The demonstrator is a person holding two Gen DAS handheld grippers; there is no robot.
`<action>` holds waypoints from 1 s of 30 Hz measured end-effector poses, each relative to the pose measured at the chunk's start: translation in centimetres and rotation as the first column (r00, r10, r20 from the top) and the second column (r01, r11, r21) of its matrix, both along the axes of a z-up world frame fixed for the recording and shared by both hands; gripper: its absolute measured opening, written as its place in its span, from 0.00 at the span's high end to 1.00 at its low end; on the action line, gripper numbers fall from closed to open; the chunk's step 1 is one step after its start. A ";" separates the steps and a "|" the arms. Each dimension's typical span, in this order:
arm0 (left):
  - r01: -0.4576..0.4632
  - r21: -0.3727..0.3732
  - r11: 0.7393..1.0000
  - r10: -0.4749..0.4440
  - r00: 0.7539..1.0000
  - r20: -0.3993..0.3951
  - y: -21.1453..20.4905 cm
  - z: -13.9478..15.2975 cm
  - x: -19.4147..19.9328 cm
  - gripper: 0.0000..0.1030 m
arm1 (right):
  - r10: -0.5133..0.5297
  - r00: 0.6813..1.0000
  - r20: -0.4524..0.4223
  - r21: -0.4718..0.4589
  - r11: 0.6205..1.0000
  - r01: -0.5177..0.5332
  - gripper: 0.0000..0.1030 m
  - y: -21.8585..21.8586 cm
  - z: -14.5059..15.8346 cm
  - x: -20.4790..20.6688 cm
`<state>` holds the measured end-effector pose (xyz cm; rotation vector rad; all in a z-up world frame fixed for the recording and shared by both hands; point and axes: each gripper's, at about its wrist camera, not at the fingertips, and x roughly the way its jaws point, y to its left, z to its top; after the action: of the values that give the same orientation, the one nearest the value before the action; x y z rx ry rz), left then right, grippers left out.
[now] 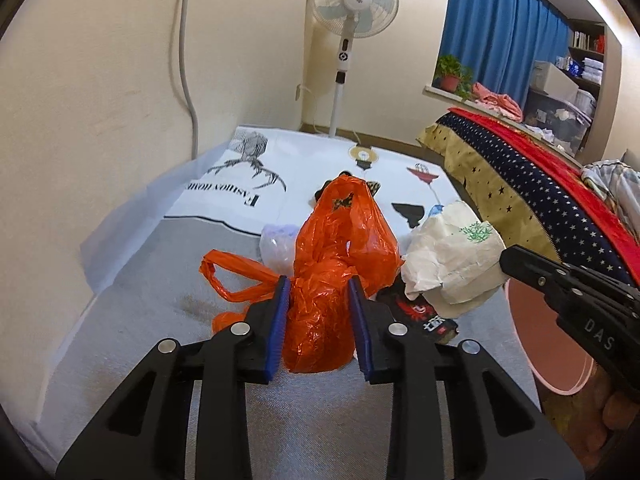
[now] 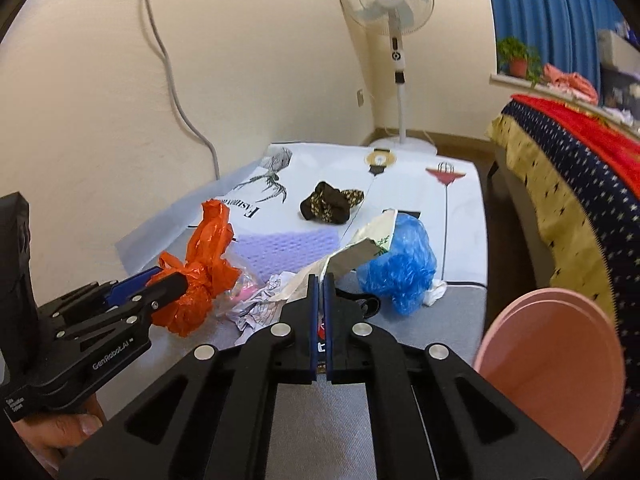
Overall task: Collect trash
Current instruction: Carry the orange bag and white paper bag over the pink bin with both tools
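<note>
An orange plastic bag [image 1: 344, 240] [image 2: 200, 256] stands crumpled on the grey table cloth [image 1: 160, 340], and my left gripper [image 1: 320, 280] [image 2: 168, 278] is shut on its lower part, blue pads pressing both sides. My right gripper [image 2: 319, 278] [image 1: 505, 258] is shut on a white paper wrapper with green print [image 2: 360, 256] [image 1: 452, 256], which hangs lifted above the other litter. A hand shows under each gripper at the frame edges.
A pink bin [image 2: 560, 360] [image 1: 540, 340] stands at the table's right edge, beside a bed with a starry cover [image 2: 580, 184]. On the table lie a blue plastic bag [image 2: 400, 268], crumpled printed paper [image 2: 260, 308], purple foam netting [image 2: 288, 248], a dark patterned wad [image 2: 330, 202] and a black wrapper [image 1: 420, 312].
</note>
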<state>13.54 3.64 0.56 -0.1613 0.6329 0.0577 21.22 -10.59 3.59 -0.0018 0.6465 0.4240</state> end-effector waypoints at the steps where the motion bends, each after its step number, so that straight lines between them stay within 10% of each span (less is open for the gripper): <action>1: 0.005 -0.001 1.000 -0.005 1.000 0.009 -0.1 0.3 -0.3 0.72 | -0.002 1.000 0.012 -0.009 1.000 0.002 0.98 0.0 0.4 -0.5; 30: 0.081 -0.011 0.997 -0.079 0.993 0.092 -1.8 3.8 -3.3 0.72 | -0.051 0.982 0.182 -0.165 0.983 0.082 0.98 -4.8 7.8 -9.1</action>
<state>10.20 1.81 4.38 -0.1515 0.5478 -0.0316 12.16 -15.42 11.41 -0.1798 0.5046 0.2981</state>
